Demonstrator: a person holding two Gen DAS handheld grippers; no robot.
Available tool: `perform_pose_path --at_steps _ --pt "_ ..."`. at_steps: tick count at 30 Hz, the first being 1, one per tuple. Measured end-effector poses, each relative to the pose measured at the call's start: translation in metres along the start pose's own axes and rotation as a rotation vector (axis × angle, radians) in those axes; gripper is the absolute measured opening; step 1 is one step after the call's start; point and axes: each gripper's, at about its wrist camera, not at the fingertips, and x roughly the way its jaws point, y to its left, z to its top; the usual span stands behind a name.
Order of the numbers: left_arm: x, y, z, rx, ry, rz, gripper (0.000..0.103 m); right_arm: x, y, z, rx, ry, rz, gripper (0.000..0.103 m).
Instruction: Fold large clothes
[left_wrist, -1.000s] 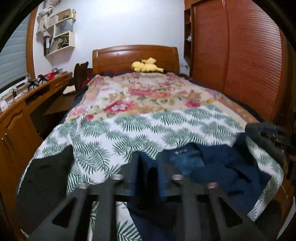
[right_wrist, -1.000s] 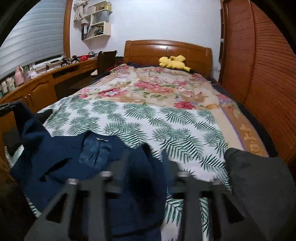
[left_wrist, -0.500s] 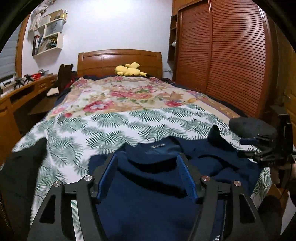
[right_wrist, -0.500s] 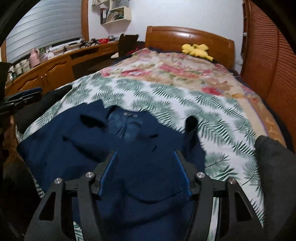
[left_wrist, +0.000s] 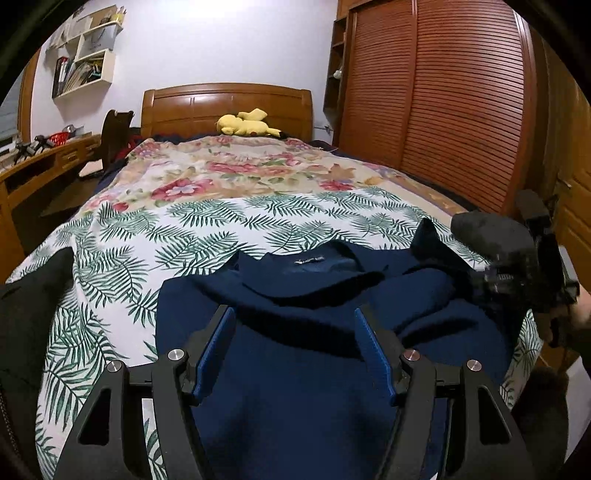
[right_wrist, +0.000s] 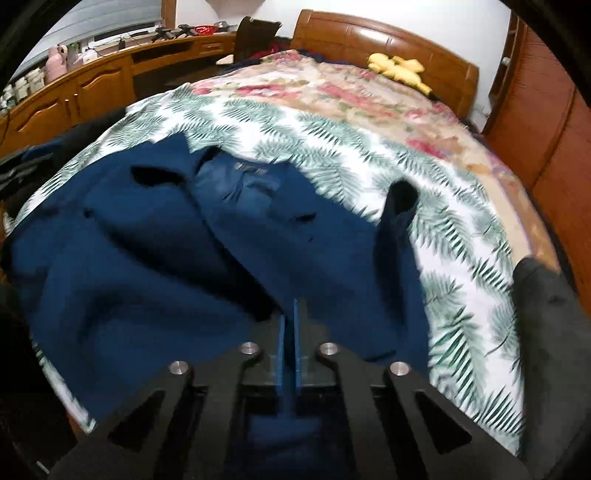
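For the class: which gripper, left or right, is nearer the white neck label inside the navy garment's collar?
Hard to call. The left gripper hangs open over the navy garment, label straight ahead. The right gripper, jaws together, is low over its near edge, label ahead and leftward.

A big bed (left_wrist: 229, 206) with a brown wooden headboard (left_wrist: 227, 107) fills the room. A yellow soft toy (left_wrist: 245, 123) lies by the headboard. The wall (left_wrist: 221, 44) is white, with shelves (left_wrist: 85, 70) on it. A tall wooden wardrobe (left_wrist: 443, 103) stands beside the bed, and a long wooden desk (right_wrist: 92, 85) runs along the other side.
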Motion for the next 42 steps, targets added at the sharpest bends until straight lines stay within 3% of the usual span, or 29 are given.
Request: perform_pose_path --at_steps 11,17,18,20,21,22,24,31,34,38,42 --pt "0.005 0.011 -0.009 -0.042 0.000 0.013 0.068 0.027 -0.006 0.108 -0.031 -0.095 -0.050 0.002" --pt "0.003 0.013 -0.012 -0.051 -0.007 0.020 0.068 0.038 0.014 0.133 -0.044 -0.110 -0.062 0.003" --pt "0.002 0.013 -0.013 -0.052 -0.007 0.020 0.068 0.039 0.016 0.135 -0.044 -0.110 -0.067 0.003" --pt "0.001 0.013 -0.013 -0.052 -0.009 0.021 0.068 0.039 0.020 0.139 -0.041 -0.109 -0.082 0.018" --pt "0.001 0.013 -0.013 -0.053 -0.010 0.021 0.068 0.038 0.021 0.141 -0.039 -0.115 -0.085 0.035" --pt "0.000 0.014 -0.014 -0.054 -0.011 0.022 0.068 0.036 0.023 0.143 -0.038 -0.125 -0.078 0.042" --pt "-0.001 0.014 -0.014 -0.055 -0.015 0.024 0.068 0.033 0.030 0.142 -0.046 -0.127 -0.062 0.046" --pt "-0.004 0.020 -0.014 -0.067 -0.018 0.040 0.068 0.029 0.073 0.122 -0.133 -0.088 0.130 0.047" --pt "-0.004 0.022 -0.014 -0.073 -0.018 0.046 0.068 0.036 0.095 0.110 -0.192 -0.019 0.219 0.047" --pt "-0.004 0.024 -0.015 -0.077 -0.020 0.048 0.068 0.050 0.115 0.099 -0.278 0.059 0.235 0.047" --pt "-0.003 0.023 -0.015 -0.072 -0.017 0.046 0.068 0.074 0.114 0.103 -0.292 0.119 0.147 0.047"
